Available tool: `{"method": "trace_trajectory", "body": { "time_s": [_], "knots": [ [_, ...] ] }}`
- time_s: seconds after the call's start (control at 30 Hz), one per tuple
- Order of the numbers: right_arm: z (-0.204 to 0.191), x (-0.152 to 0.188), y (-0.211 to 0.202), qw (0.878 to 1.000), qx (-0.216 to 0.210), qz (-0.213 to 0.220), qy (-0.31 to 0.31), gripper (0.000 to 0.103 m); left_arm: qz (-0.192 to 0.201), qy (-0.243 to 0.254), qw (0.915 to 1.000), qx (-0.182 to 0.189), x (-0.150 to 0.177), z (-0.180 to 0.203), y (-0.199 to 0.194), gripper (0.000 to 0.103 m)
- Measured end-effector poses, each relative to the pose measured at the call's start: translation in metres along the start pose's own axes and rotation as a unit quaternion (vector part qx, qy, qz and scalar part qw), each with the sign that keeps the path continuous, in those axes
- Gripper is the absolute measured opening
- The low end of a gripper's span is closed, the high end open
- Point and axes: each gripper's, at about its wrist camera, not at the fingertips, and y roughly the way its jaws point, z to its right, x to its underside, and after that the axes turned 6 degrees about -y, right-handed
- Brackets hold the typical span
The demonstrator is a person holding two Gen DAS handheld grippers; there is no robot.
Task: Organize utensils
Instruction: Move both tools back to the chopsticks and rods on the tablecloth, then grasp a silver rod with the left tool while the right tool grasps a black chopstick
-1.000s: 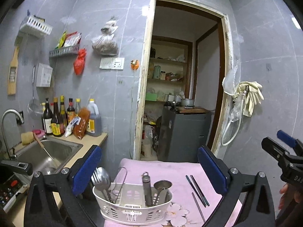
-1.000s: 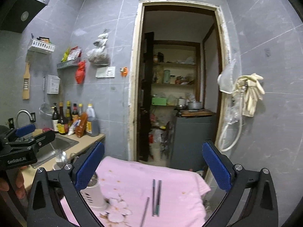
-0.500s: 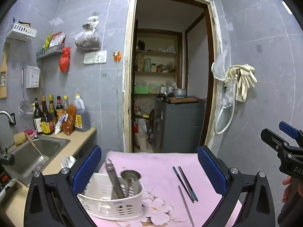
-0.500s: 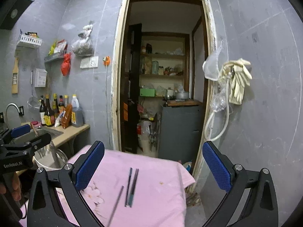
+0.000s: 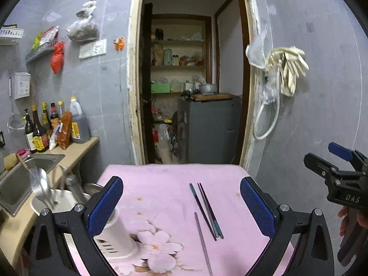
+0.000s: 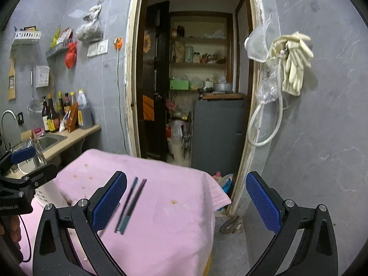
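A: Three thin dark chopsticks (image 5: 205, 208) lie loose on the pink-clothed counter (image 5: 165, 184), both tools gaping, empty.

B: Risk: the left tool (image 5: 181, 204) nudges the white slotted plastic basket (image 5: 115, 237) at the edge, toppling it.

table with pink flowered cloth (image 5: 165, 184); on it: white utensil basket (image 5: 115, 241) at left edge, pair of chopsticks (image 5: 207, 209) mid-right, single chopstick (image 5: 202, 241) just beside them, nearer camera

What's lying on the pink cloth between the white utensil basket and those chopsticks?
Nothing but bare pink cloth with its flower print; the left wrist view shows that stretch between the basket and chopsticks.
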Motion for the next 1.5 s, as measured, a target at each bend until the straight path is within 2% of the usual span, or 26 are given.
{"method": "trace_trajectory", "body": {
  "time_s": [0.17, 0.4, 0.5, 0.57, 0.6, 0.67, 0.77, 0.83, 1.0, 1.13, 1.27, 1.43, 1.5],
  "knots": [
    [0.013, 0.015, 0.035, 0.999, -0.028, -0.018, -0.006, 0.102, -0.034, -0.002, 0.9994, -0.006, 0.015, 0.014, 0.029, 0.102],
    [0.013, 0.033, 0.079, 0.996, -0.077, -0.04, 0.0, 0.102, -0.113, -0.009, 0.993, -0.033, 0.046, 0.017, 0.082, 0.099],
    [0.008, 0.043, 0.099, 0.994, -0.098, -0.052, 0.007, 0.101, -0.141, -0.006, 0.9892, -0.038, 0.056, 0.015, 0.1, 0.089],
    [0.005, 0.049, 0.109, 0.992, -0.109, -0.059, 0.012, 0.099, -0.165, -0.005, 0.9858, -0.033, 0.064, 0.013, 0.114, 0.074],
    [0.004, 0.052, 0.112, 0.992, -0.112, -0.062, 0.014, 0.098, -0.171, -0.006, 0.9847, -0.032, 0.065, 0.013, 0.118, 0.071],
    [0.0, 0.058, 0.122, 0.99, -0.121, -0.071, 0.016, 0.092, -0.187, -0.011, 0.9819, -0.026, 0.07, 0.01, 0.128, 0.061],
    [-0.007, 0.066, 0.134, 0.987, -0.135, -0.086, 0.019, 0.082, -0.211, -0.021, 0.977, -0.018, 0.077, 0.007, 0.144, 0.051],
    [-0.013, 0.07, 0.142, 0.984, -0.146, -0.097, 0.018, 0.079, -0.221, -0.023, 0.9748, -0.013, 0.08, 0.007, 0.151, 0.046],
    [-0.028, 0.079, 0.161, 0.977, -0.177, -0.122, 0.014, 0.069, -0.239, -0.024, 0.9706, -0.002, 0.087, 0.007, 0.164, 0.042],
    [-0.04, 0.082, 0.173, 0.971, -0.192, -0.141, 0.005, 0.057, -0.249, -0.023, 0.9683, -0.001, 0.091, 0.006, 0.169, 0.031],
    [-0.056, 0.083, 0.189, 0.962, -0.215, -0.169, -0.007, 0.04, -0.247, -0.025, 0.9688, -0.002, 0.091, 0.003, 0.168, 0.025],
    [-0.078, 0.081, 0.205, 0.952, -0.232, -0.196, -0.033, 0.038, -0.246, -0.049, 0.9679, 0.002, 0.09, -0.008, 0.169, 0.018],
    [-0.084, 0.08, 0.211, 0.949, -0.234, -0.206, -0.045, 0.033, -0.247, -0.051, 0.9676, 0.006, 0.089, -0.01, 0.17, 0.017]
  ]
}}
